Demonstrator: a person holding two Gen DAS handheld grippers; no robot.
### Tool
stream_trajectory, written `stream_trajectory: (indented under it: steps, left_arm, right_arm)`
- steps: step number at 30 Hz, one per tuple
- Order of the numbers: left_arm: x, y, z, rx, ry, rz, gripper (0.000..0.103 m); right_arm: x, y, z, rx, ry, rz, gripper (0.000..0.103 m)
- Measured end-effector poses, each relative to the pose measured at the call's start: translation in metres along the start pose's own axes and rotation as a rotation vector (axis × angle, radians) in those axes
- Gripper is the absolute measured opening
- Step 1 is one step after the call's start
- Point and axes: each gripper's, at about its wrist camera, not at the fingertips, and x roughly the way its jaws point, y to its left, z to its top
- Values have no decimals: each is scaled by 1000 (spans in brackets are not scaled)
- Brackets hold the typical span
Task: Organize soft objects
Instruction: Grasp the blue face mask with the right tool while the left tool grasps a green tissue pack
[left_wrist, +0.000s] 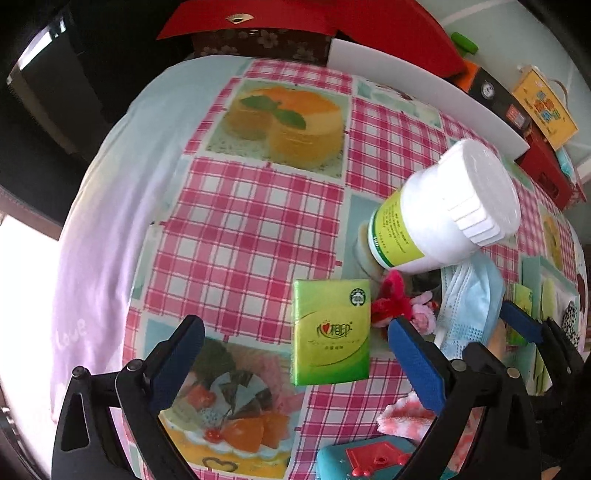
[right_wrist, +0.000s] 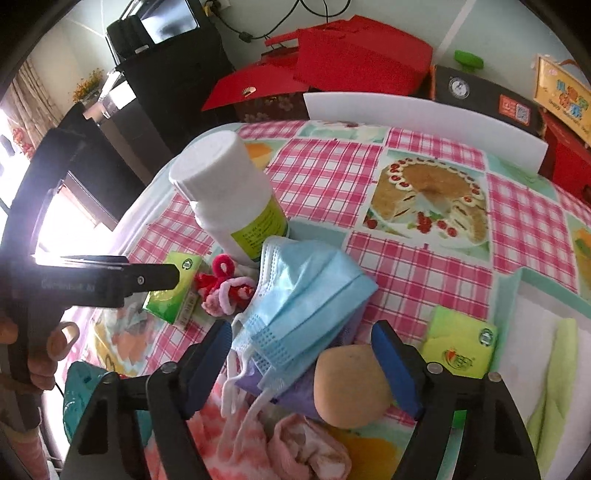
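Observation:
A green tissue pack (left_wrist: 330, 332) lies flat on the checked tablecloth between the wide-apart fingers of my open left gripper (left_wrist: 295, 352), touching neither pad. My right gripper (right_wrist: 303, 365) straddles a pile of blue face masks (right_wrist: 306, 295) on a purple one (right_wrist: 299, 391). A tan round sponge (right_wrist: 351, 384) rests against its right pad. The left pad sits beside the ear loops without visibly pressing. A red and pink fuzzy hair tie (right_wrist: 225, 288) lies between the pack and the masks. Pink fluffy cloth (right_wrist: 258, 435) lies below the masks.
A white bottle with a green label (right_wrist: 229, 195) stands right behind the masks. A second green tissue pack (right_wrist: 458, 347) and a folded white and green towel (right_wrist: 554, 369) lie to the right. A teal toy (left_wrist: 369, 458) sits near the front edge. A white board (right_wrist: 424, 114) and red boxes (right_wrist: 362, 55) line the back.

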Motion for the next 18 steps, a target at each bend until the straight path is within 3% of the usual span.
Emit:
stream_trajectory:
  steps: [1, 6, 10, 14, 18]
  left_arm:
    - [1, -2, 1, 6, 4, 0, 99]
    - [18, -11, 9, 26, 42, -6, 79]
    - [25, -19, 12, 53, 47, 5, 69]
    - [25, -26, 17, 78, 45, -15, 51]
    - [26, -30, 19, 74, 33, -16, 50]
  right_arm:
    - [2, -1, 1, 1, 2, 8, 71]
    - [11, 0, 4, 0, 17, 15, 63]
    - [18, -1, 4, -4, 29, 25, 53]
    - [20, -4, 3, 0, 21, 39, 47]
    - [16, -9, 3, 17, 11, 53, 35]
